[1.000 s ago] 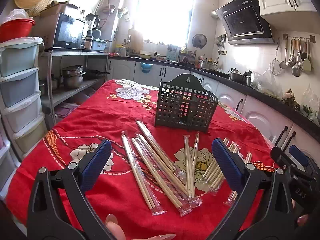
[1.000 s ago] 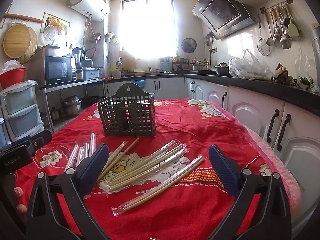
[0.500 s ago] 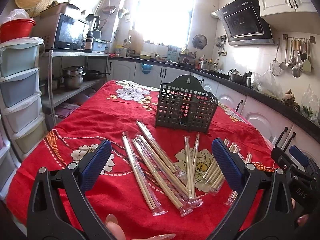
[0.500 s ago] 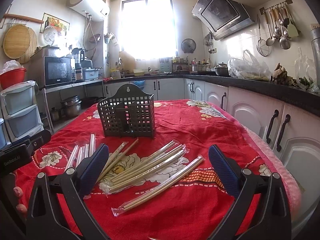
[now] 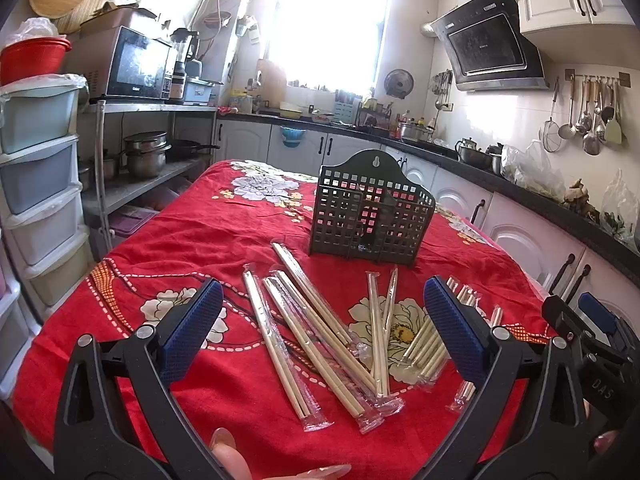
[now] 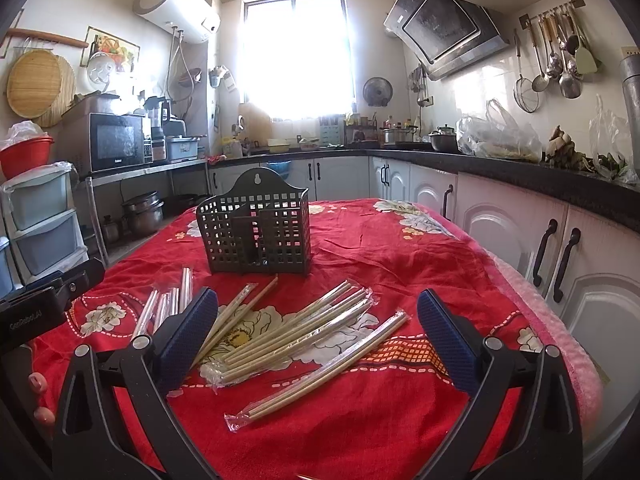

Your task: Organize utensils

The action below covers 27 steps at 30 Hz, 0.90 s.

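Note:
Several pairs of wooden chopsticks in clear plastic sleeves (image 5: 316, 336) (image 6: 296, 336) lie scattered on the red flowered tablecloth (image 5: 200, 232) (image 6: 400, 264). Behind them a dark perforated utensil holder (image 5: 370, 210) (image 6: 258, 230) stands upright with nothing visible inside. My left gripper (image 5: 322, 328) hovers open above the near ends of the chopsticks. My right gripper (image 6: 318, 340) is open too, over the pile's right side, holding nothing. The right gripper's body (image 5: 592, 344) shows at the right edge of the left wrist view, and the left gripper's body (image 6: 48, 304) at the left edge of the right wrist view.
The table sits in a narrow kitchen. White cabinets with a black counter (image 6: 540, 216) run along the right. Stacked plastic drawers (image 5: 36, 184) and a metal shelf with pots (image 5: 146, 156) and a microwave (image 5: 136, 66) stand to the left. Ladles hang on the right wall (image 6: 556, 64).

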Each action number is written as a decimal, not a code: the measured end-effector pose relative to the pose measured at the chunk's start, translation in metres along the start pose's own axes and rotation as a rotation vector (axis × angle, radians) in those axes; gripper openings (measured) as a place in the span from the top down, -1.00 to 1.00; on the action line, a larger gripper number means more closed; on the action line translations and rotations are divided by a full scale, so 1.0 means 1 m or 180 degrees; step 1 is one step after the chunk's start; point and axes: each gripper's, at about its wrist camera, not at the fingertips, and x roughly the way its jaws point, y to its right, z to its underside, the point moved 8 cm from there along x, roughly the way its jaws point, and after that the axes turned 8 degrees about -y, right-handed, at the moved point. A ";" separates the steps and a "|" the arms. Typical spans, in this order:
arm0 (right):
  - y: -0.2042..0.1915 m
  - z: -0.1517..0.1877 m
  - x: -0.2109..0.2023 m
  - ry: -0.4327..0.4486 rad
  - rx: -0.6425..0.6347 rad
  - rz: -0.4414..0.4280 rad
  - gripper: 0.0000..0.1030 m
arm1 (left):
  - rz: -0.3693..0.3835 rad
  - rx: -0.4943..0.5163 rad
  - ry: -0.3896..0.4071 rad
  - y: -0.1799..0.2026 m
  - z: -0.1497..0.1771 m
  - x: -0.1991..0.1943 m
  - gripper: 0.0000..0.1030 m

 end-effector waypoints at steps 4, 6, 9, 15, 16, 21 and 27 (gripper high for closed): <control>-0.001 0.001 0.002 -0.0019 -0.0016 -0.0015 -0.88 | -0.0010 -0.0007 -0.0004 -0.001 0.000 0.000 -0.80; -0.002 0.001 0.002 -0.0017 -0.0028 -0.0016 -0.88 | -0.0021 -0.0015 -0.0007 -0.002 -0.001 0.001 -0.80; -0.003 0.001 0.004 -0.0051 -0.0042 -0.0037 -0.88 | -0.0032 -0.0037 -0.0005 -0.005 0.000 0.002 -0.80; -0.008 -0.003 0.011 -0.0110 -0.0087 -0.0091 -0.88 | -0.0067 -0.0162 -0.0012 -0.020 -0.001 0.007 -0.80; -0.010 -0.004 0.012 -0.0125 -0.0110 -0.0107 -0.88 | -0.0082 -0.0182 -0.0016 -0.023 -0.002 0.008 -0.80; -0.021 -0.009 0.021 -0.0182 -0.0229 -0.0184 -0.88 | -0.0110 -0.0258 -0.0032 -0.036 -0.001 0.011 -0.80; -0.036 -0.014 0.035 -0.0305 -0.0334 -0.0298 -0.88 | -0.0141 -0.0326 -0.0075 -0.048 -0.003 0.016 -0.80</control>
